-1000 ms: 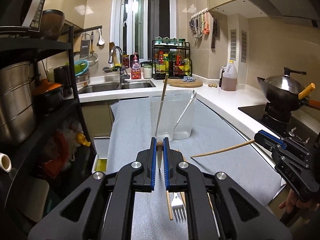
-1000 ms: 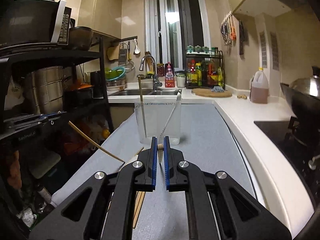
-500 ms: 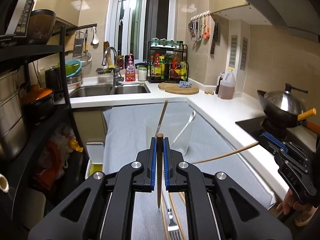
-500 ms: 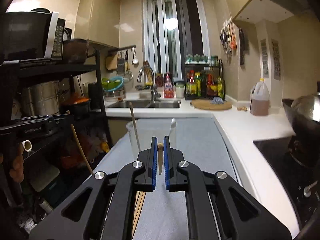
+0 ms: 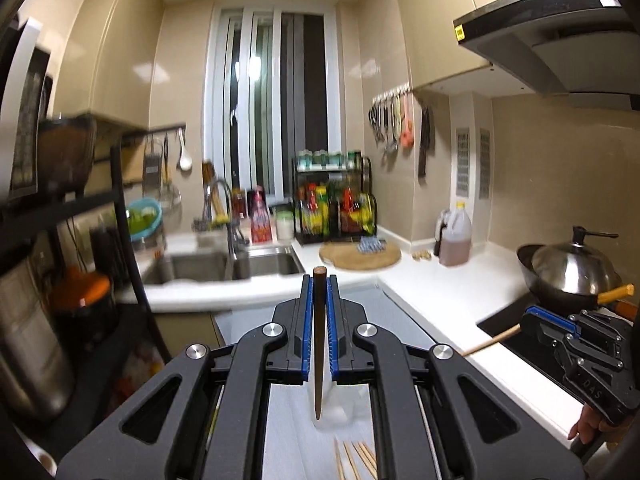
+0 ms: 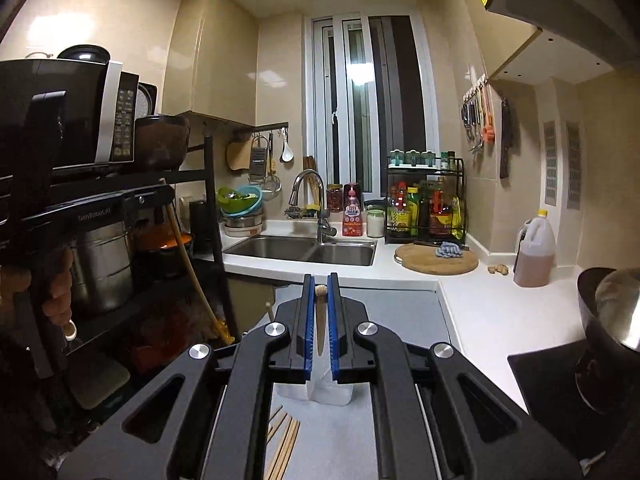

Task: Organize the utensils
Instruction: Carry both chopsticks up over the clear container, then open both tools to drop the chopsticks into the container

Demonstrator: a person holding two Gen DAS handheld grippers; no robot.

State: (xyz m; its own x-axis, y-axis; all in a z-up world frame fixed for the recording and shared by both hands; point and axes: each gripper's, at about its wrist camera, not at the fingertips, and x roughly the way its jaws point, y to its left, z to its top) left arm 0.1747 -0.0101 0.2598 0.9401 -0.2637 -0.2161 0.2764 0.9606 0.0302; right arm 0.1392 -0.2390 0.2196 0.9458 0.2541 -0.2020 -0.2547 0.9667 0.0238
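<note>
My left gripper point(image 5: 319, 280) is shut on a dark wooden chopstick point(image 5: 318, 344) that hangs point down over the clear plastic container point(image 5: 332, 412). My right gripper point(image 6: 319, 280) is shut on a light wooden chopstick point(image 6: 320, 320), also point down above the container point(image 6: 320, 392). Each gripper shows in the other's view: the right one point(image 5: 536, 322) holds its chopstick point(image 5: 490, 344), and the left one point(image 6: 120, 200) holds its chopstick point(image 6: 192, 272). Several loose chopsticks point(image 5: 356, 460) lie on the grey mat point(image 5: 288, 440) near me; they also show in the right wrist view point(image 6: 284, 444).
A black shelf rack point(image 6: 208, 240) with pots and a microwave point(image 6: 72, 108) stands on the left. A sink point(image 6: 304, 250) is at the back, with a cutting board point(image 6: 436, 260) and a bottle rack point(image 6: 426, 204). A wok point(image 5: 572, 276) sits on the stove at the right.
Both grippers have risen and tilted up with their chopsticks. The container has dropped from the middle of the views to below the fingers, and the fork is out of sight.
</note>
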